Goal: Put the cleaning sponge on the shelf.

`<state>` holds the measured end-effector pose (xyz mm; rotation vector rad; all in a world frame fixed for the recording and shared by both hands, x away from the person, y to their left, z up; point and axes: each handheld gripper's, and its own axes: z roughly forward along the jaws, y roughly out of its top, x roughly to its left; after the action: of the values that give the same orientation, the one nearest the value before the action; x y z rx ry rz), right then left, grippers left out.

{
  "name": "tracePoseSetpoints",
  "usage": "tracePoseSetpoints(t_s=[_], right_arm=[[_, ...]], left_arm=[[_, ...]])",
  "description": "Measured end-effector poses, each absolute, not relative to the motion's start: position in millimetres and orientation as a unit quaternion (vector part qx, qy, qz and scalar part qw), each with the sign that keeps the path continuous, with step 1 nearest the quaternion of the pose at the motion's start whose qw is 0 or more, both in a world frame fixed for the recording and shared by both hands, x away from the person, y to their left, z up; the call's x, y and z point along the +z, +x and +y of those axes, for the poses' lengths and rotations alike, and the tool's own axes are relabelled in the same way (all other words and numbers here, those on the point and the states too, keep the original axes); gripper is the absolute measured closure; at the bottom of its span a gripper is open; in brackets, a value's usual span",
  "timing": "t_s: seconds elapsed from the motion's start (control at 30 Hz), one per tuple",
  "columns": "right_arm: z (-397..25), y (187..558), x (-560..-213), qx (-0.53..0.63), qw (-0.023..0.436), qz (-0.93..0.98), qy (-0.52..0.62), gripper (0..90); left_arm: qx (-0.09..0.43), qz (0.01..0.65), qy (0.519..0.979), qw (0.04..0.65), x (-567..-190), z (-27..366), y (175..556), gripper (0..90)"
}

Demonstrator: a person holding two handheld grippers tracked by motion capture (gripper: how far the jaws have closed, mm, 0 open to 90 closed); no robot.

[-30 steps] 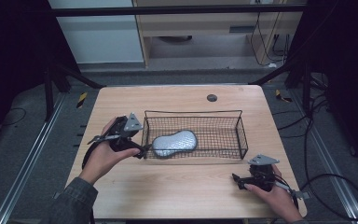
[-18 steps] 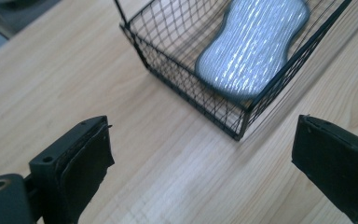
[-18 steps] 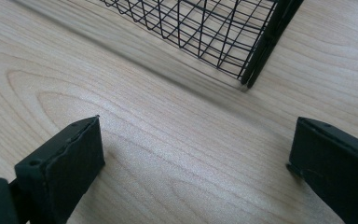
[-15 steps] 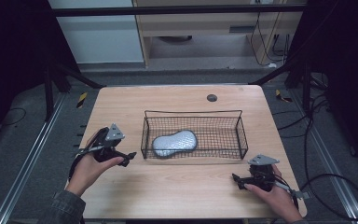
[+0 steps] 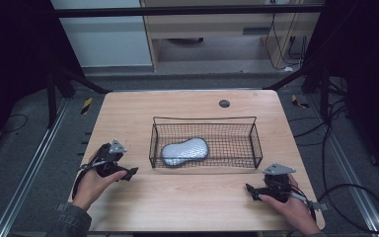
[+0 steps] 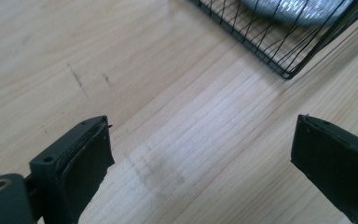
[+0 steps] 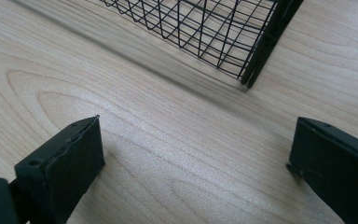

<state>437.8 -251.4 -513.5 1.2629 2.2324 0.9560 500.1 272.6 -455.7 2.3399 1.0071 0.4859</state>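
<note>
Resting on the light wooden table (image 5: 187, 197), my left tongs (image 5: 128, 174) lie at the near left, held in the left hand (image 5: 93, 183), with their jaws pointing toward the right. In the left gripper view the two black jaws stand wide apart over bare wood and hold nothing. Ahead of these tongs and a little to their right stands the black wire basket (image 5: 254, 143), apart from the jaw tips; its near corner (image 6: 286, 74) appears at the top of that view. Inside the basket, toward the end nearest the left tongs, lies a silver-grey padded object (image 5: 185, 151), peanut-shaped in outline; a part of it (image 6: 298, 9) shows through the mesh beyond the jaws. It lies flat on the basket floor; I cannot tell what it is made of.

My right tongs (image 5: 250, 189) lie at the near right of the table, held in the right hand (image 5: 288, 207), with the grey three-cornered plate on top and the jaws pointing left. In the right gripper view their jaws are likewise spread wide, empty, over bare wood. The basket's corner post (image 7: 270, 42) rises beyond and between these jaws, near but not touching. The padded object lies well apart from the right tongs, across the basket's near wall.

A small dark round disc (image 5: 224, 103) sits on the table beyond the basket, far from both tongs.
</note>
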Motion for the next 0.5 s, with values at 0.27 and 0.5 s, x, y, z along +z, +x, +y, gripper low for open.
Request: tracePoseSetpoints(t_s=[0.27,0.5], right_arm=[[-251.4,437.8,-513.5,0.342,0.201,0.799,0.452,3.1],[-251.4,437.8,-513.5,0.342,0.201,0.799,0.452,3.1]], left_arm=[[0.177,0.410,0.852,0.272,-478.4,287.1,506.5,4.6],[0.174,0.445,0.832,0.282,-497.4,296.6,513.8,3.1]])
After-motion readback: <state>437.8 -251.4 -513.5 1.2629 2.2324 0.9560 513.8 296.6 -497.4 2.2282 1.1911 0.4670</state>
